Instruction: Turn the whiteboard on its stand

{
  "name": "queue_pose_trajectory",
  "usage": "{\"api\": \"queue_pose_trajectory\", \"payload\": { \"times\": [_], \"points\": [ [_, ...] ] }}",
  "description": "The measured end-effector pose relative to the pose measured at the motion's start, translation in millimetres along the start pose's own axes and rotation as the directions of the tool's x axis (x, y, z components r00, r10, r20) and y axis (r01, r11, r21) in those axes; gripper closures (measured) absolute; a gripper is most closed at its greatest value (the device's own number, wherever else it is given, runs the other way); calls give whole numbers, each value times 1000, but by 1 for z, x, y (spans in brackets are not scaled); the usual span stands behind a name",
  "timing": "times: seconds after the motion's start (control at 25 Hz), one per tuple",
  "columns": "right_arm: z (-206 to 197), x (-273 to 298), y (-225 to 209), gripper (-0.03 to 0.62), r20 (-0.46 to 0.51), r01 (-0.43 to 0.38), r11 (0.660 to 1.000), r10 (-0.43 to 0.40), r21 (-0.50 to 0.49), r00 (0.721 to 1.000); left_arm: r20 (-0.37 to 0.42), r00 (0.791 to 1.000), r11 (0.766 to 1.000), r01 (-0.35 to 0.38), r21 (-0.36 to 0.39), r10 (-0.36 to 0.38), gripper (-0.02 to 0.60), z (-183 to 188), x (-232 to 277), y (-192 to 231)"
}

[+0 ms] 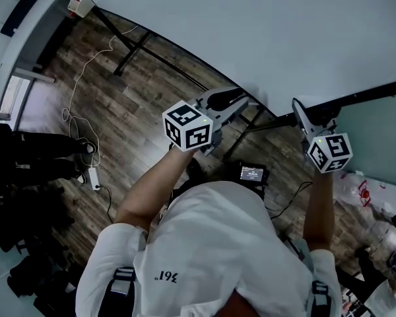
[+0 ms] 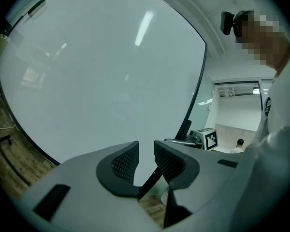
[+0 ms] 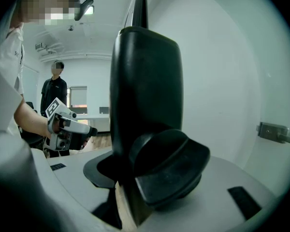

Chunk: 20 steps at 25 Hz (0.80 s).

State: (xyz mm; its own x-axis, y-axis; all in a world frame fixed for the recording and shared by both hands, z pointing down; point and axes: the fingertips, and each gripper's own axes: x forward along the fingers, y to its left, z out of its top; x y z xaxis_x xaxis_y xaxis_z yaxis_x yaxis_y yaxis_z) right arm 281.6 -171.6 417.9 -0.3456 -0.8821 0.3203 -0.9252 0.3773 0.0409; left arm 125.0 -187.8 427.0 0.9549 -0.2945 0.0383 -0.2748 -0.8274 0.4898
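Observation:
The big whiteboard (image 1: 264, 32) fills the top of the head view, and its face (image 2: 96, 71) spreads ahead of the left gripper. My left gripper (image 1: 241, 100) is at the board's lower edge. Its jaws (image 2: 146, 151) stand a little apart with nothing pressed between them, and the board's dark edge line (image 2: 193, 105) runs down behind them. My right gripper (image 1: 297, 107) is at the board's black side frame (image 1: 356, 98). That thick black frame (image 3: 145, 81) stands upright between its jaws (image 3: 135, 158), which are shut on it. White board surface (image 3: 222, 81) lies to its right.
The black stand legs (image 1: 138, 45) rest on the wooden floor (image 1: 138, 111), with a white cable (image 1: 79, 91) and a power strip (image 1: 94, 177) at the left. A small screen device (image 1: 253, 173) lies near my feet. A person (image 3: 53, 88) stands across the room. A metal latch (image 3: 275, 129) is on the board.

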Motion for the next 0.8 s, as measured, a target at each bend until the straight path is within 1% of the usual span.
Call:
{"api": "queue_pose_trajectory", "payload": {
  "times": [0.28,0.8],
  "points": [
    [4,10,-12,372,3,-5,1000,5,-7,1000,6,1000,1000,-20,-5,20,491,2,-3,8],
    [7,16,-20,373,5,-20,999,20,-28,1000,8,1000,999,-30,-12,30,491,0,-1,11]
  ]
}}
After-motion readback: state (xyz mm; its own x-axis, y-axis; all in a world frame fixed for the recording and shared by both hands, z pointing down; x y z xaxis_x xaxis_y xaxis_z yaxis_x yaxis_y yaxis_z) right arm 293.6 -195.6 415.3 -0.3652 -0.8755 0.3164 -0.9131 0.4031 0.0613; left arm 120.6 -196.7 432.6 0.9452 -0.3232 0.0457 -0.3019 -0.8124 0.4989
